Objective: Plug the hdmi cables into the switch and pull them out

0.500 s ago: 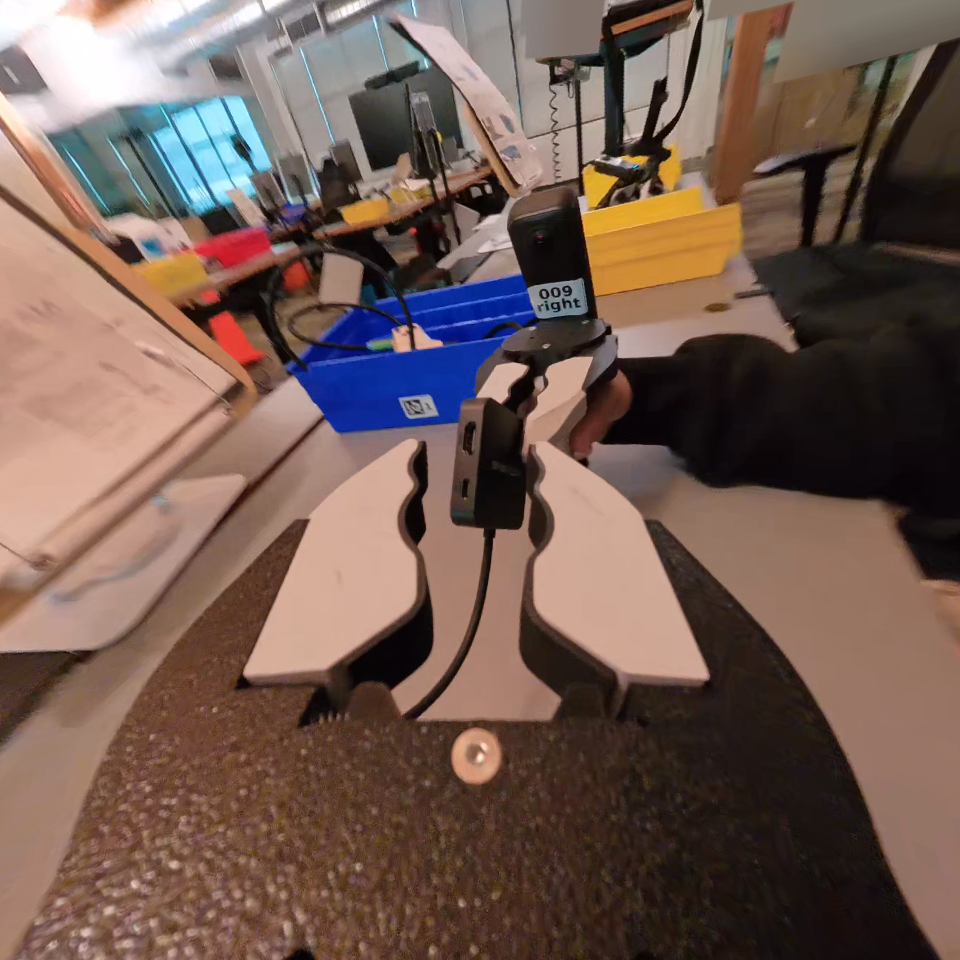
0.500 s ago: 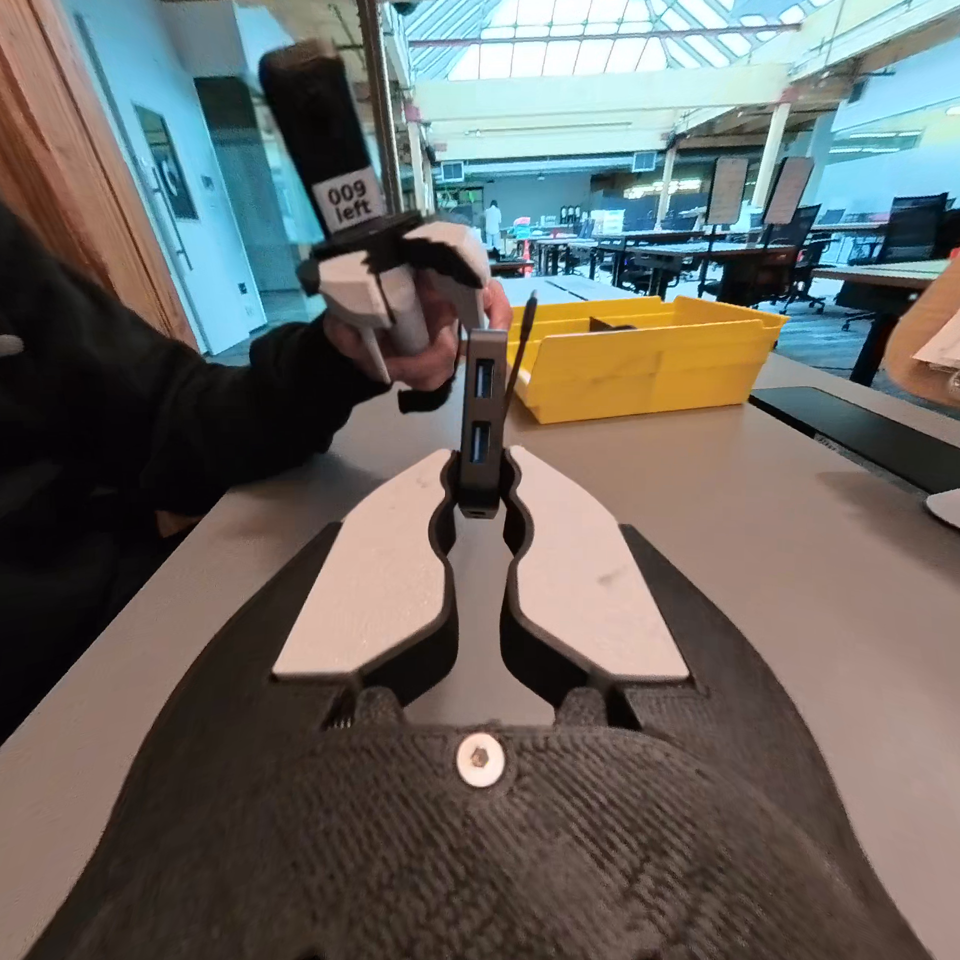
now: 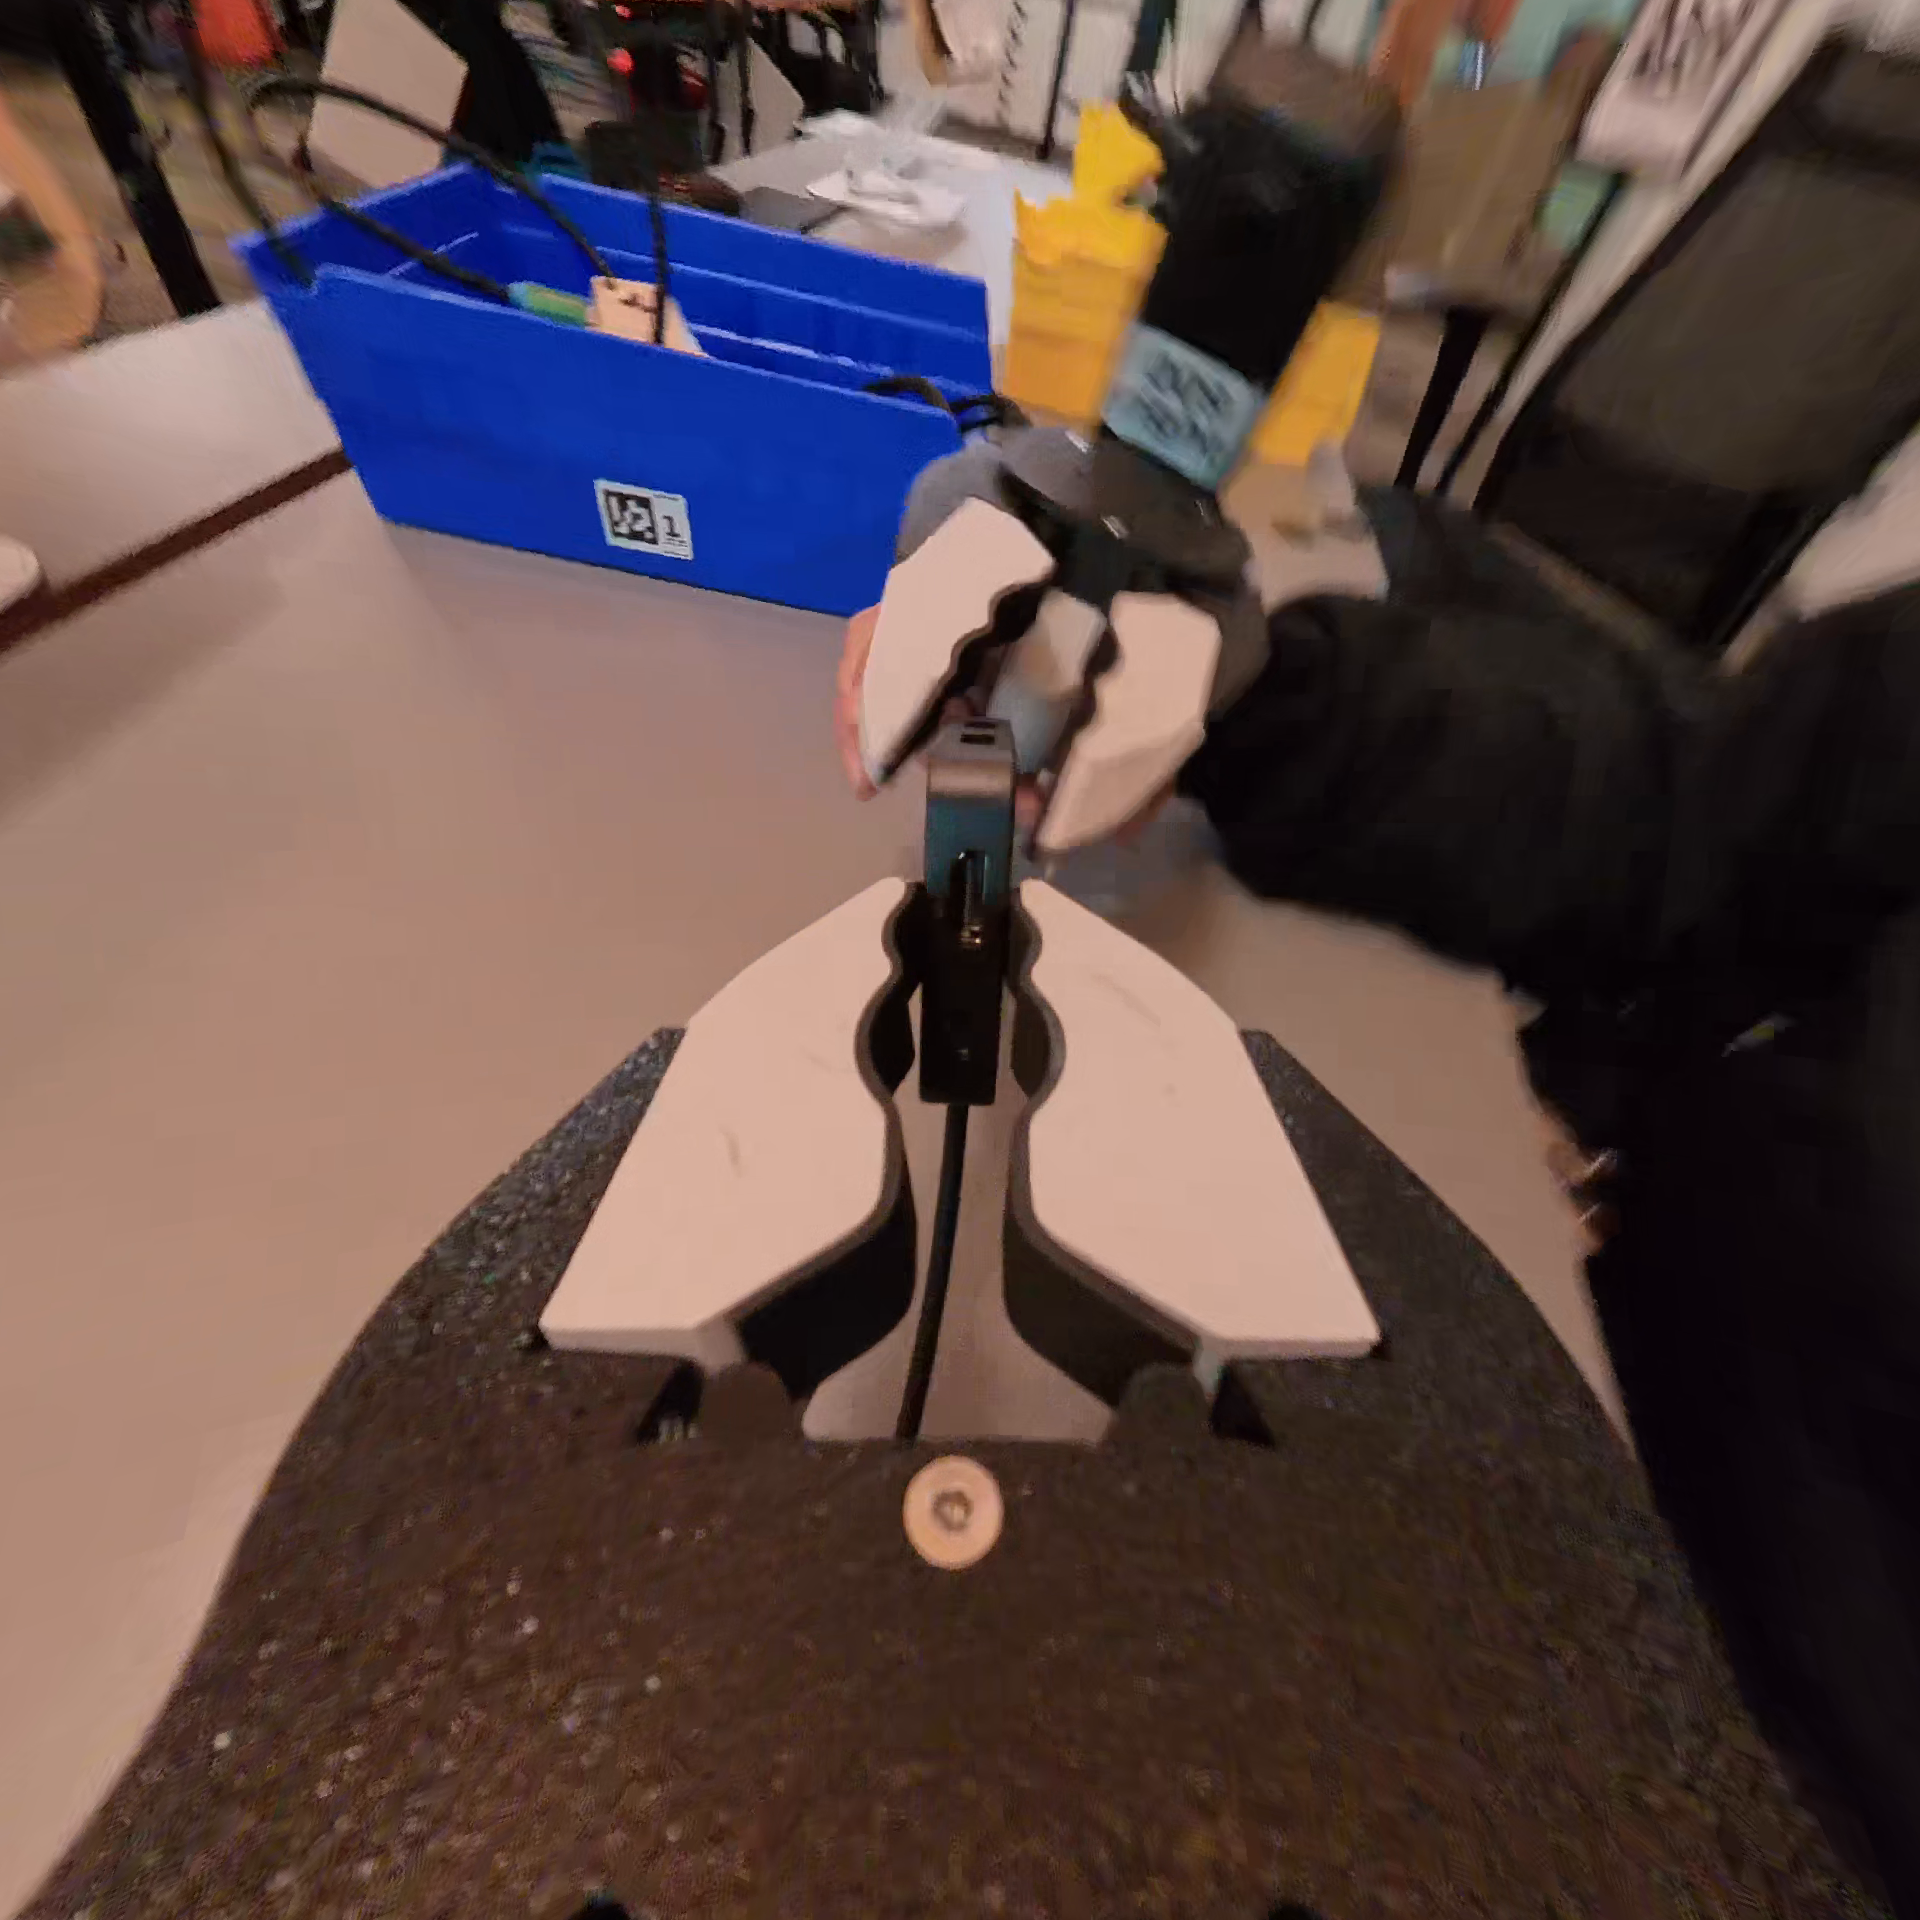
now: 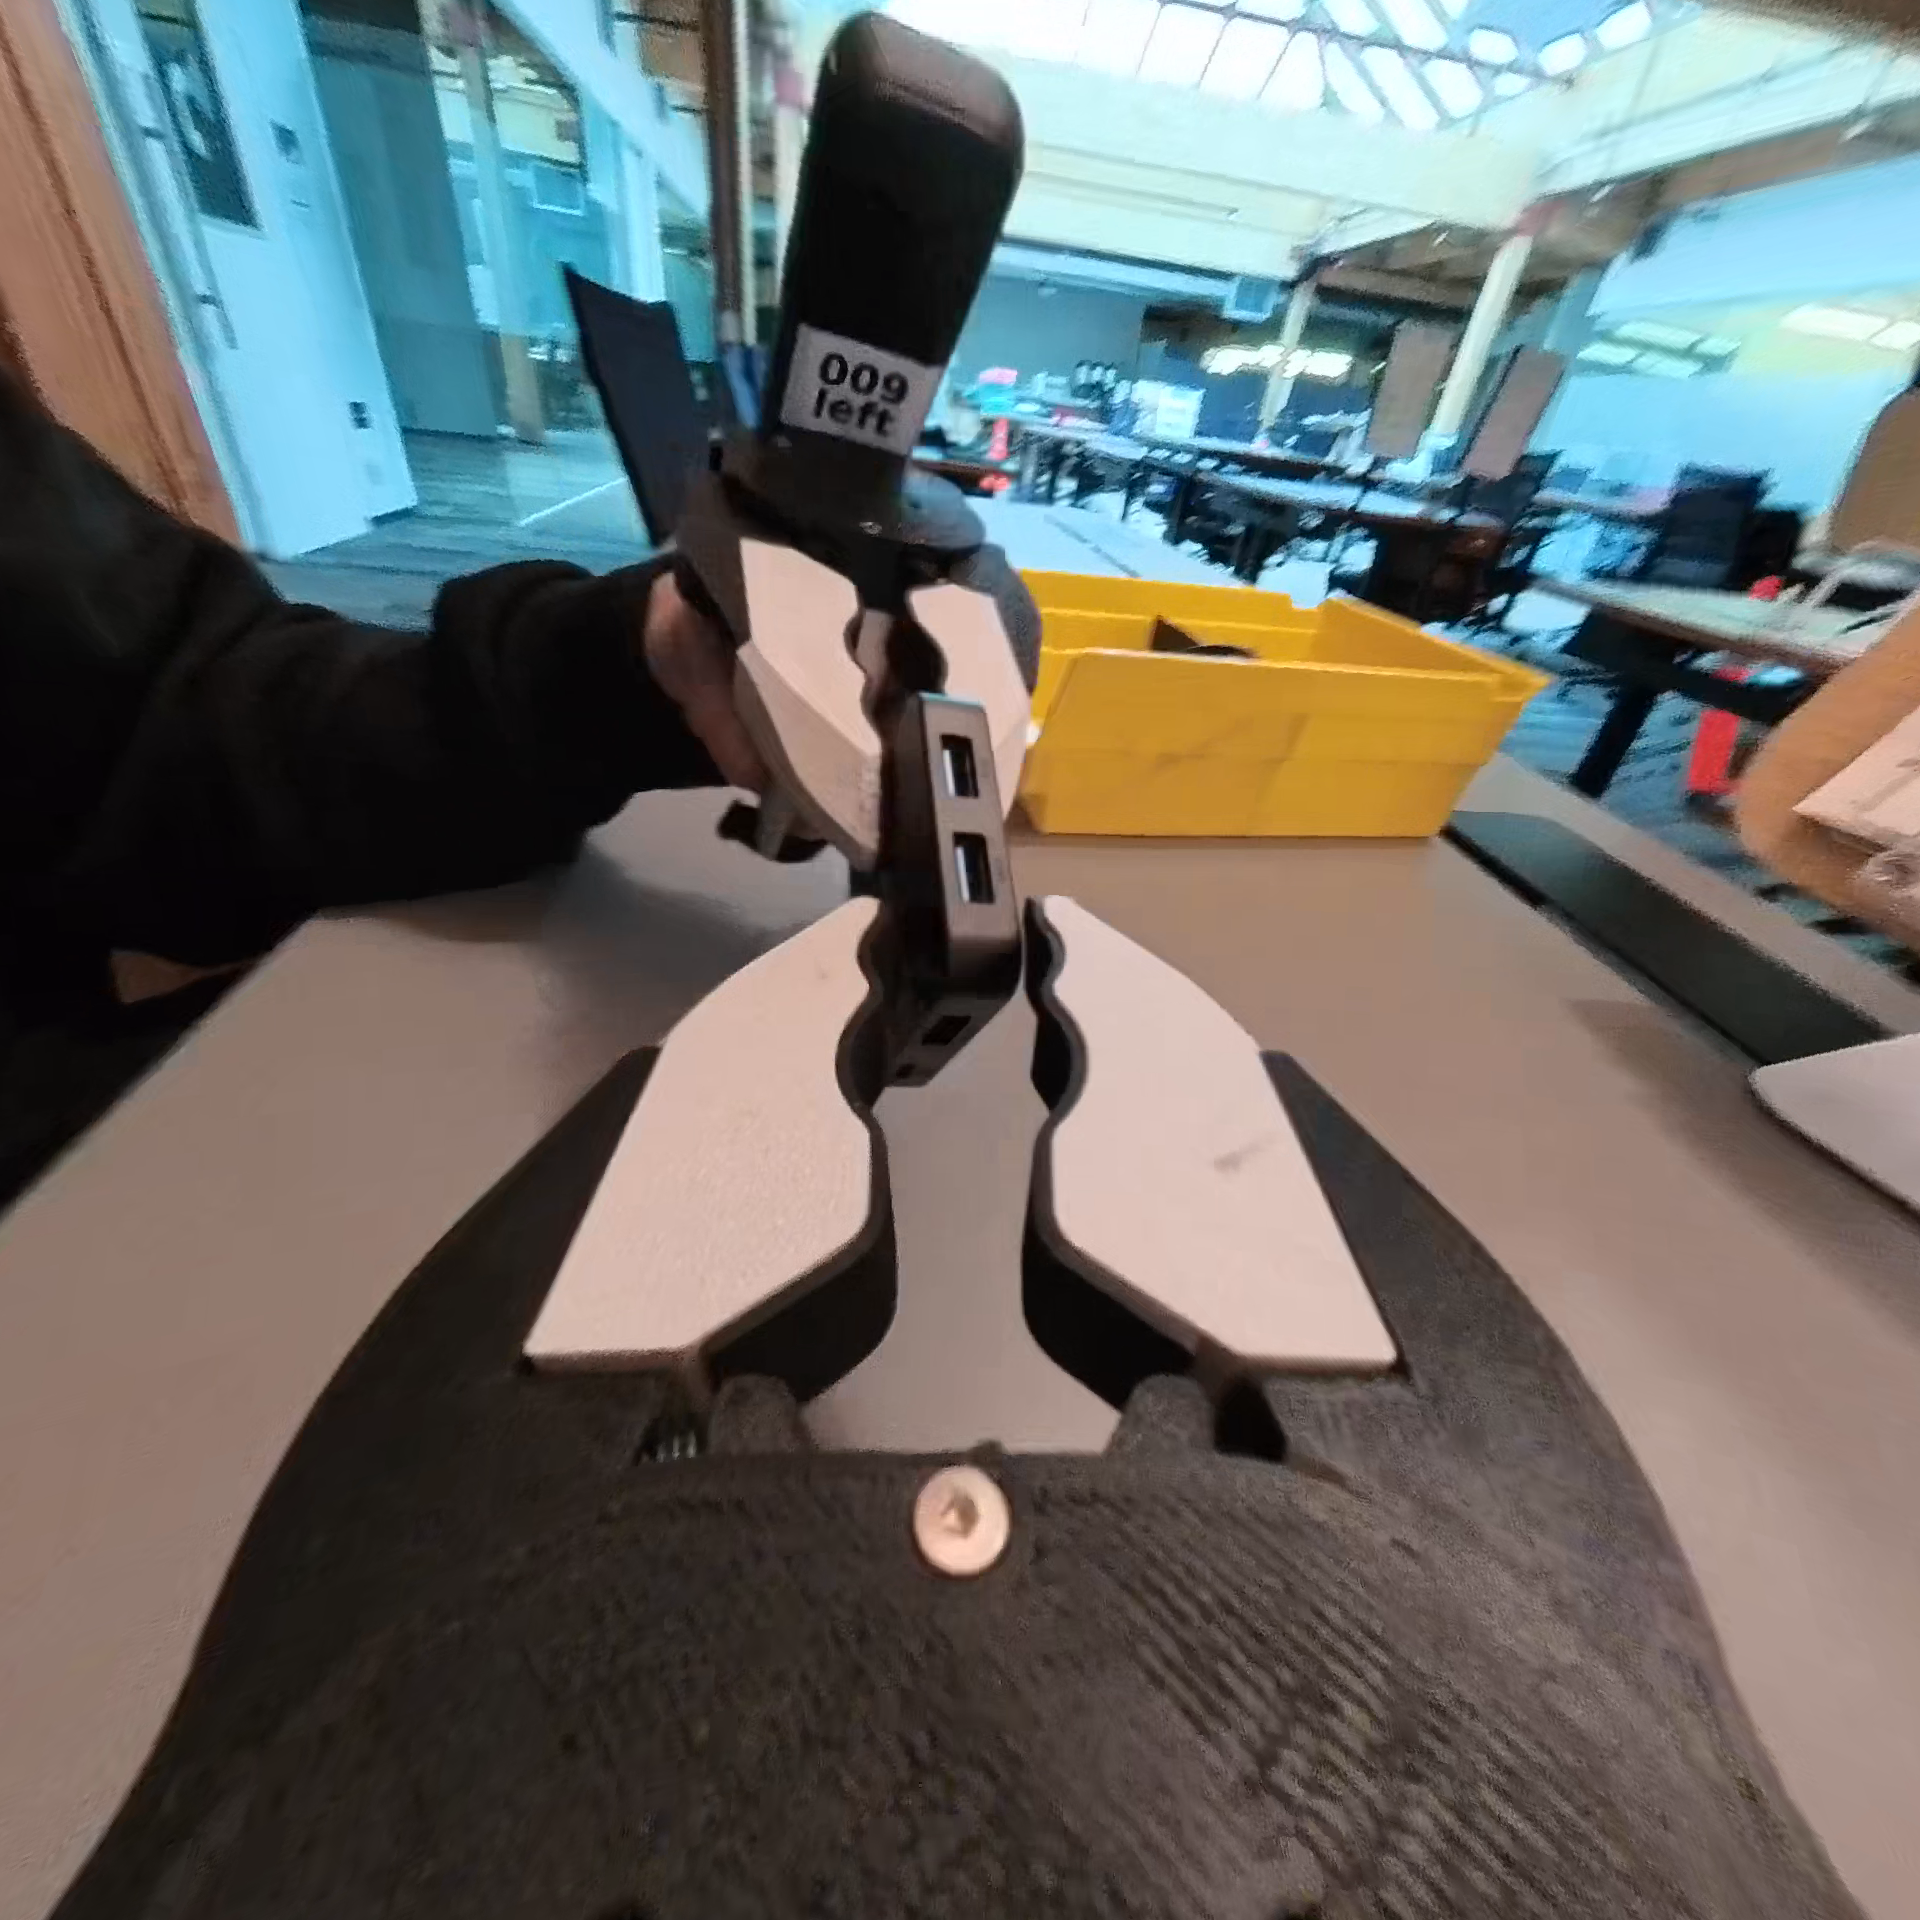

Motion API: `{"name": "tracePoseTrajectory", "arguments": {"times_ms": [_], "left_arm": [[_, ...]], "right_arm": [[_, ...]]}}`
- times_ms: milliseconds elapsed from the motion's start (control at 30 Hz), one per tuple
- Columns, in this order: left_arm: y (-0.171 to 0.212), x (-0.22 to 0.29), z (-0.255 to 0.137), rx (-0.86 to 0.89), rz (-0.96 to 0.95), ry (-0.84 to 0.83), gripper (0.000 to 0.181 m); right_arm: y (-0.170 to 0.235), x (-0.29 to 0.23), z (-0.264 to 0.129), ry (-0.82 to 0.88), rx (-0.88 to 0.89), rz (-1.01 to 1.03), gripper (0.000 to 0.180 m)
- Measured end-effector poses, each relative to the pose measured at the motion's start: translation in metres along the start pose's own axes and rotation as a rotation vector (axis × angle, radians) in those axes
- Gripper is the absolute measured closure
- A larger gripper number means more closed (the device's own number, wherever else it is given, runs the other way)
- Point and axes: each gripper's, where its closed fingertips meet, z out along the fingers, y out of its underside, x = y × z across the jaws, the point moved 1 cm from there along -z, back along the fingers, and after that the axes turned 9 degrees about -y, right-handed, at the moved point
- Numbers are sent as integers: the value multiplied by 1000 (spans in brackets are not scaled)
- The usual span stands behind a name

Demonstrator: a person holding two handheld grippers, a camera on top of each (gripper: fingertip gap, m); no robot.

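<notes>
Left wrist view: the left tool [image 3: 961, 914] has its two white fingers [image 3: 769, 1143] pressed against a slim black switch [image 3: 961, 977], pinching it upright above the grey counter [image 3: 364, 831]. A black cable [image 3: 935, 1247] runs from the switch's near end back between the fingers. The switch's far end reaches between the fingers of the right tool [image 3: 1003, 790], which faces this way, held by a hand [image 3: 857, 707] in a black sleeve [image 3: 1507, 779]. From here it is not clear whether those fingers touch the switch. A label sits on the right tool's black handle, too blurred to read. Behind, on the counter, stands a blue bin [image 3: 644, 436] with a white sticker bearing a square code mark; black cables trail out of it. Yellow shapes beyond are blurred.

Right wrist view: the right tool [image 4: 951, 914] has its fingers [image 4: 1164, 1164] spread a little around the switch [image 4: 951, 883]. The left finger touches it; a thin gap shows at the right one. Two blue-lined ports line the switch's side, and another port sits in its near end. The left tool [image 4: 883, 727] grips the far end, its handle carrying a white label with printed writing. A yellow bin [image 4: 1247, 727] stands behind on the counter [image 4: 1351, 987]. A black mat [image 4: 1662, 925] lies at right, and an open workspace with desks and chairs fills the background.
</notes>
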Motion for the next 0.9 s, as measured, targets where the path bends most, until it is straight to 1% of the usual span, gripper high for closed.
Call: {"name": "tracePoseTrajectory", "arguments": {"times_ms": [33,67,133,200,233,300,367,433,533,567,633,733,800,833,900], "left_arm": [[-4,-5,-2,26,-108,10,167],[-9,-9,-4,68,-230,40,167],[-17,-11,-11,141,-469,163,167],[-17,-11,-13,155,-633,261,167],[-16,-11,-12,150,-693,301,167],[-15,-9,-10,151,-797,378,167],[-14,-5,-10,142,-842,437,167],[-12,-4,-8,129,-855,450,167],[-11,-2,-7,119,-876,466,167],[-10,0,-6,108,-880,478,167],[-8,1,-3,92,-886,472,166],[-6,3,1,82,-898,463,167],[-6,4,1,82,-912,474,166],[-7,5,2,83,-921,480,166],[-7,6,2,80,-931,486,166]], "right_arm": [[-2,5,-1,74,7,-94,134],[-5,9,-2,144,19,-190,117],[-12,10,0,211,43,-291,97],[-17,7,6,217,64,-309,89],[-18,6,8,217,62,-327,81],[-13,4,11,202,17,-364,74],[-12,1,10,187,-1,-380,75],[-15,1,8,182,15,-375,75],[-8,-2,7,146,-33,-393,100],[-4,-4,7,132,-55,-400,103],[-3,-7,7,109,-55,-387,96],[-7,-10,7,97,-41,-351,104],[-8,-12,8,88,-30,-316,103],[-10,-11,8,96,-24,-308,107],[-10,-11,7,101,-25,-323,107]]}}
